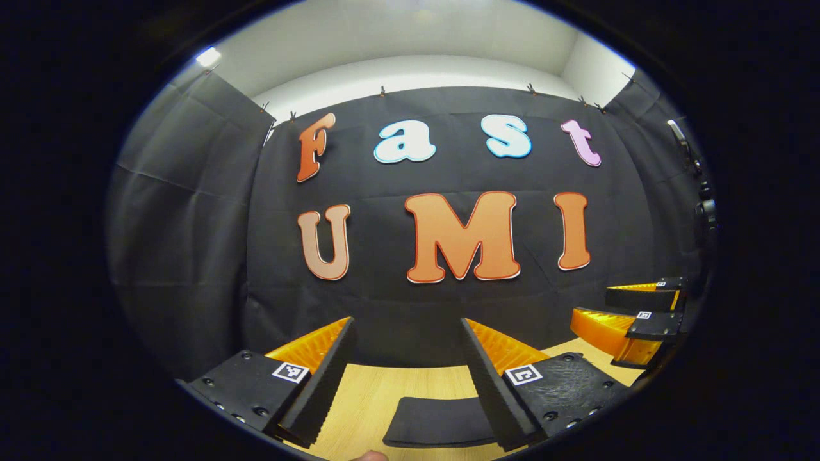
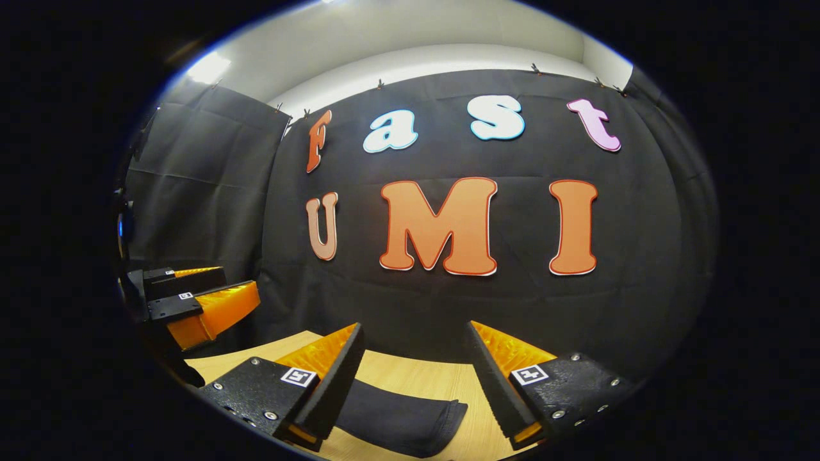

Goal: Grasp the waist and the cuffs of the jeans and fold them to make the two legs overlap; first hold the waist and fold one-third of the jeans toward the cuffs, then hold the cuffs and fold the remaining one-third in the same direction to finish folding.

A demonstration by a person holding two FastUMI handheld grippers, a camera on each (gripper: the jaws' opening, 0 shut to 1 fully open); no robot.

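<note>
Jeans (image 1: 439, 421), dark fabric, lying flat on a light wooden table (image 1: 365, 397); in the left gripper view a rounded end of the cloth shows between and just beyond that gripper's two fingers, untouched by either. Same jeans in the right gripper view (image 2: 400, 415): a dark, flat strip running from behind the left-hand finger toward the middle of the table, its far end showing layered edges. Left gripper (image 1: 410, 378): fingers spread wide apart, nothing between them, raised above the table and facing the black cloth wall (image 1: 410, 307). Right gripper (image 2: 416, 384): fingers likewise set wide apart, holding nothing, above the table with the jeans below. Right gripper also seen at the right edge of the left gripper view (image 1: 631, 320), fingers apart; left gripper seen at the left edge of the right gripper view (image 2: 192, 301), fingers apart. White wall band (image 1: 410, 70) above the cloth.
</note>
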